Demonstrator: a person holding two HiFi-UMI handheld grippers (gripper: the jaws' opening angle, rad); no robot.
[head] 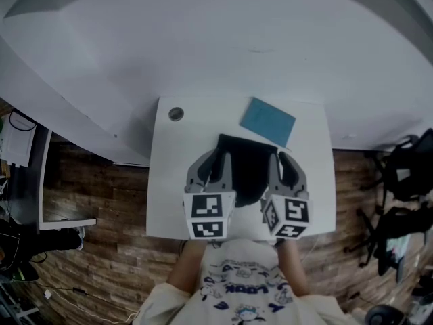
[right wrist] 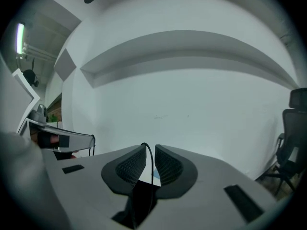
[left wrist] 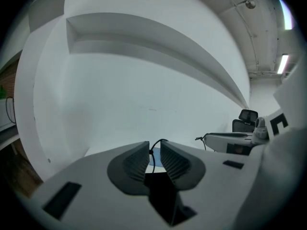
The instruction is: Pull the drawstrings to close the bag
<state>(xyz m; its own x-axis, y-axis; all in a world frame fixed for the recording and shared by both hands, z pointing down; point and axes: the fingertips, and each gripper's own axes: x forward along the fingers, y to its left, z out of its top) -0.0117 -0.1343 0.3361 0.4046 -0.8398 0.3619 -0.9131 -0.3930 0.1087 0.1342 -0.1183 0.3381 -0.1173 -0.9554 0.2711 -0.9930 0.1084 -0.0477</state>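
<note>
- My left gripper (head: 215,156) and my right gripper (head: 285,158) sit low over the white table (head: 169,195). They are side by side and both point away from me, toward the wall.
- The black bag (head: 249,164) lies flat on the table, right between them. Its left edge is just beside my left gripper. Its right edge is just beside my right gripper.
- The bag's long way runs from me toward the wall. Each string comes out to the side, one to each gripper.
- In the left gripper view, my jaws stand a little apart. The thin black left drawstring (left wrist: 153,159) runs through the gap. The pads do not squeeze it.
- In the right gripper view, it is the same. The jaws are a little apart, the right drawstring (right wrist: 151,166) curls up in the gap, and nothing pinches it.
- No hand is nearer than the other. Each one has its own string.
- I cannot see if the mouth of the bag is pulled shut. So this fits two times: the strings sit ready to be pinched and pulled apart, or they are loose after a pull.
- A blue flat sheet (head: 268,121) lies past the bag's far right corner. It is out of the way of both strings.
</note>
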